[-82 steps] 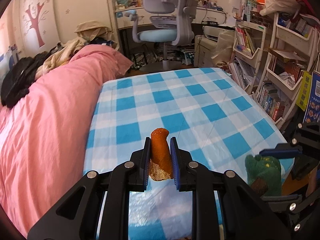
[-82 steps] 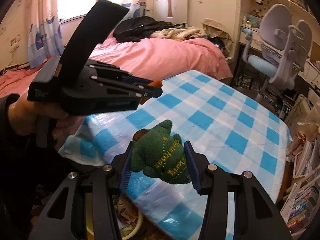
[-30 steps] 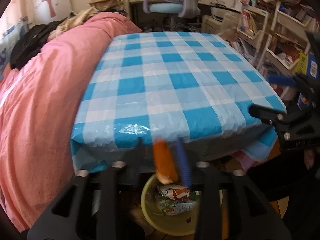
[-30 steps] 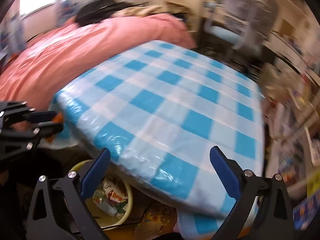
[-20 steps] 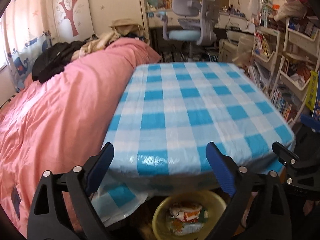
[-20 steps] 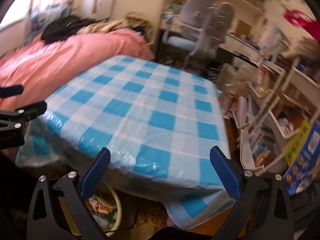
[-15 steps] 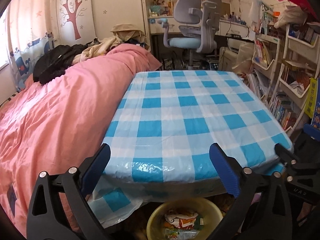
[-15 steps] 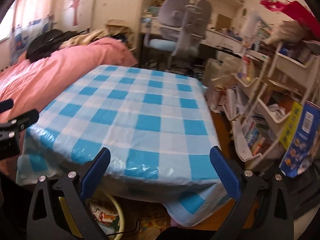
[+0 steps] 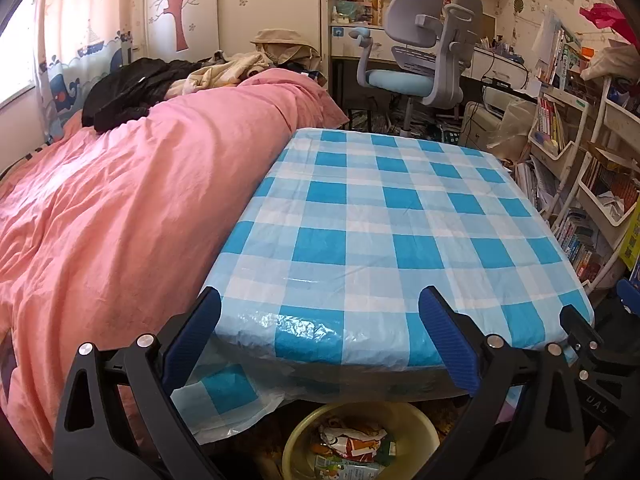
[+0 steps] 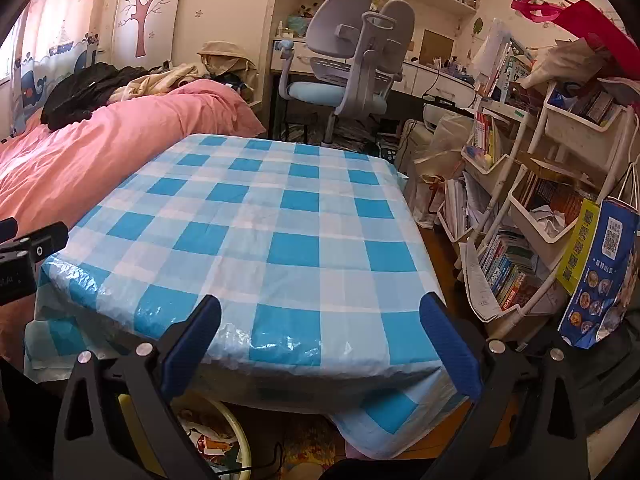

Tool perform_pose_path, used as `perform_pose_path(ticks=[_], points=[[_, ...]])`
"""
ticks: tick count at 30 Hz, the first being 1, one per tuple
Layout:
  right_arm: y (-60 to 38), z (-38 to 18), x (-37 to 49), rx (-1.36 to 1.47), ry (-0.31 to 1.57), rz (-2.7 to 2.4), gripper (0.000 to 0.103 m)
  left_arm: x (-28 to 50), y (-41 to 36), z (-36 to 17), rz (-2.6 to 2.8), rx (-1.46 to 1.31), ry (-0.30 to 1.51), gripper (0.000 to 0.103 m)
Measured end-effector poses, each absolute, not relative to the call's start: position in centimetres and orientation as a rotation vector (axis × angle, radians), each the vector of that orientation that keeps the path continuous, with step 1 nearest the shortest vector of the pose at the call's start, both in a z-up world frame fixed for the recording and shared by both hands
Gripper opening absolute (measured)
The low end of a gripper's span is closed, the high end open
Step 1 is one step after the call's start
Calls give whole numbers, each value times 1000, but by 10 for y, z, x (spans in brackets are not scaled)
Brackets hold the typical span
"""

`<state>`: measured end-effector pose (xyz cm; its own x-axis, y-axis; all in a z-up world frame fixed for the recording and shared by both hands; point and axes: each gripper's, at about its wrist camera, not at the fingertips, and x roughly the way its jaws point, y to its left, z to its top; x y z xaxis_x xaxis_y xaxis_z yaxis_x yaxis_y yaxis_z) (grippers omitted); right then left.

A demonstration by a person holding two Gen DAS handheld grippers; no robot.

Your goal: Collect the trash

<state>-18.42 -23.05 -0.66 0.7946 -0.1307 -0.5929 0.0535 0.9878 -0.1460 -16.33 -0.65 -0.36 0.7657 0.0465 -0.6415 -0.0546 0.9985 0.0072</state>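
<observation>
My left gripper (image 9: pixel 320 334) is open and empty at the near edge of the blue checked table (image 9: pixel 384 216). Below it on the floor stands a yellow basin (image 9: pixel 416 416) holding snack wrappers and other trash (image 9: pixel 348 440). My right gripper (image 10: pixel 320 334) is open and empty at the table's (image 10: pixel 280 216) near right corner. The basin's rim (image 10: pixel 244 440) with trash (image 10: pixel 208 444) shows at the lower left of the right wrist view. The left gripper's body (image 10: pixel 24 256) shows at that view's left edge. Nothing lies on the table top.
A pink bed (image 9: pixel 112 208) with piled clothes (image 9: pixel 132 84) runs along the table's left side. A grey desk chair (image 9: pixel 424 64) stands beyond the table. White shelves of books (image 10: pixel 540 208) and a blue paper bag (image 10: pixel 600 272) crowd the right side.
Earlier my left gripper held an orange piece and my right a green plush item; both were dropped into the basin. Both grippers opened and have risen to table-edge height.
</observation>
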Motion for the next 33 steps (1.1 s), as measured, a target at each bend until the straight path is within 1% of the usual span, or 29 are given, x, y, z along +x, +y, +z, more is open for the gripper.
perform_pose_path(ticks=[33], points=[[-226, -5, -185, -112, 623, -81, 95, -169, -17, 4, 51, 66, 626, 96]])
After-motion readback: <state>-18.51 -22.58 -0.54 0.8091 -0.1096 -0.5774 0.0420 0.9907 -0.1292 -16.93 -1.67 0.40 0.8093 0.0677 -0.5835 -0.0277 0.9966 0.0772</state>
